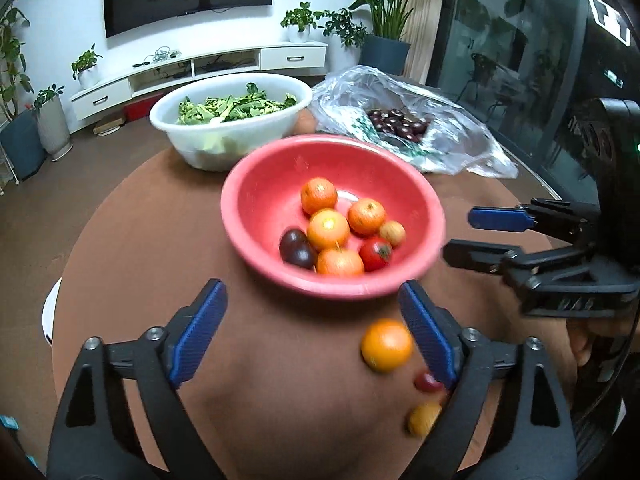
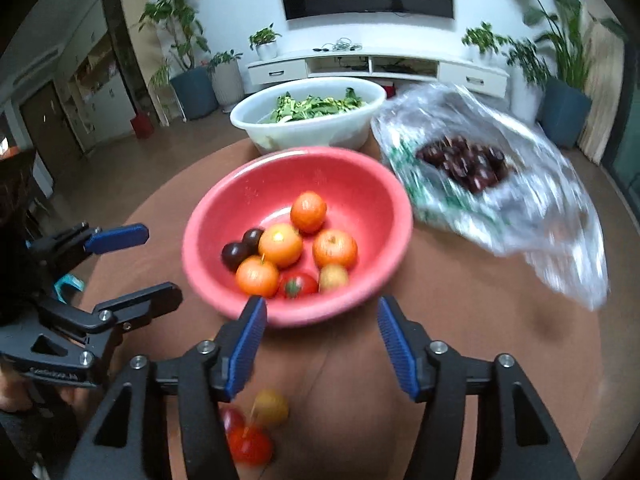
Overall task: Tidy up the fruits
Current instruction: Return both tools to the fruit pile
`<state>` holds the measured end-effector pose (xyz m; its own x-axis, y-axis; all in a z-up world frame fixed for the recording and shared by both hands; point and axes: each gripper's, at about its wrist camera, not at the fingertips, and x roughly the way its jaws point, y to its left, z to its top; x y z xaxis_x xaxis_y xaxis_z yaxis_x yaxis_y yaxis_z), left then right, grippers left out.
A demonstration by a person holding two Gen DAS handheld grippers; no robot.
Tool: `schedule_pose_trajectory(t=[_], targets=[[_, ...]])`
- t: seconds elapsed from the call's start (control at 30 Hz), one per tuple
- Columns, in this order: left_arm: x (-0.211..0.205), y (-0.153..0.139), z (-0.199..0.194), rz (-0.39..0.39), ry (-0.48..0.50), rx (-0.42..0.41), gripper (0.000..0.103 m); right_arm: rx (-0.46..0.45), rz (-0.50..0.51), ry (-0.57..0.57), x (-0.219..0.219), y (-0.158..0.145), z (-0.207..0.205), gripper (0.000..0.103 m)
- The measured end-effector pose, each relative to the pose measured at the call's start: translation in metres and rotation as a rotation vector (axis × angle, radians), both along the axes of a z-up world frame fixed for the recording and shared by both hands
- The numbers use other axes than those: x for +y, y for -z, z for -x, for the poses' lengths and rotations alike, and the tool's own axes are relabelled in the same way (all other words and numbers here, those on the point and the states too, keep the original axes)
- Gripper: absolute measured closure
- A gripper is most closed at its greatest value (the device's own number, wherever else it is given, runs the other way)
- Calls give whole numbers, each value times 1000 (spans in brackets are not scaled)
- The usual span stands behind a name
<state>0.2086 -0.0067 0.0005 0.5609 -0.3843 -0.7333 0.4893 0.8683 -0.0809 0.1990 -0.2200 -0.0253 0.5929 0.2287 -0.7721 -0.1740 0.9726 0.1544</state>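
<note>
The red bowl point(image 1: 256, 200) sits mid-surface point(image 1: 140, 260), holding several oranges, a tomato and dark plums; it looks like light, stiff plastic, best taken by its rim. Behind it lies a clear bag point(image 1: 440, 120) of dark cherries, soft and crinkly (easy to tear, so lift by the gathered edge). Loose fruit lies in front of the bowl: an orange point(image 1: 386, 345), firm and round, likely to roll, then a small red tomato point(image 2: 250, 446), thin-skinned and needing a gentle pinch across its middle. The left gripper point(image 1: 312, 332) and right gripper point(image 2: 320, 348) both have their fingers released, grasping nothing.
</note>
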Motion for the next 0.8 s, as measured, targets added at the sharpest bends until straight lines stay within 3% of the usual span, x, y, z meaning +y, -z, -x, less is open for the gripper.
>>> schedule_pose_trajectory(t=[0.2,0.3,0.4,0.63,0.8], targets=[[4,14,58,6,31,7,6,27,-152,50,-18,8,56,37],[-4,31,81,-34,74,57,6,49,-229,80,-24,17,81,37],[-10,45,91,-60,105,108,6,76,-271,94,-24,28,100,37],[-26,53,108,-105,170,107,6,112,-328,107,-21,42,119,38],[-33,55,108,-144,239,116,29,106,-359,105,-23,41,124,41]])
